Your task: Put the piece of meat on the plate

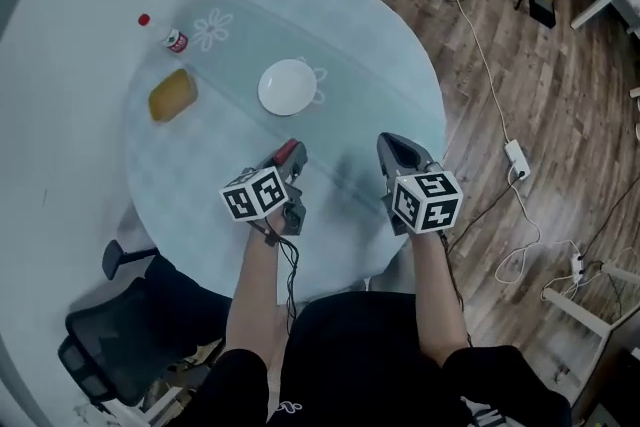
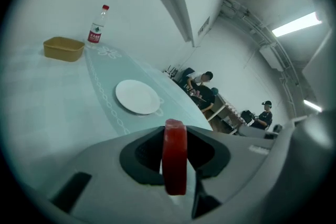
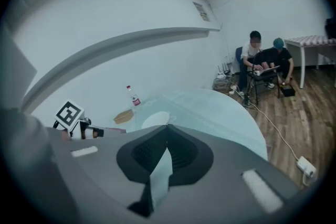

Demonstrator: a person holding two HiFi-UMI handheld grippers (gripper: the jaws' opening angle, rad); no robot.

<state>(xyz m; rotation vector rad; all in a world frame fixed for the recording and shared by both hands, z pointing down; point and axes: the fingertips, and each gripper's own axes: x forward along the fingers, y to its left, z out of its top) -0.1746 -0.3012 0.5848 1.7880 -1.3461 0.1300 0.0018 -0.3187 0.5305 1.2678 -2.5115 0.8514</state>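
A red slab of meat (image 2: 175, 157) stands on edge between the jaws of my left gripper (image 2: 175, 131), which is shut on it. In the head view that gripper (image 1: 292, 155) hovers over the near part of the round pale-green table (image 1: 390, 65), with the meat (image 1: 288, 150) at its tip. The white plate (image 1: 288, 87) lies empty just beyond it, and also shows ahead in the left gripper view as the plate (image 2: 137, 96). My right gripper (image 1: 397, 147) is level with the left one, to its right. Its jaws (image 3: 168, 127) meet at the tips with nothing between them.
A yellow box (image 1: 172, 95) and a red-capped water bottle (image 1: 163, 31) stand at the table's far left. A black office chair (image 1: 110, 335) sits low at the left. Cables and a power strip (image 1: 517, 158) lie on the wooden floor. Several people (image 3: 265, 60) sit at a desk beyond.
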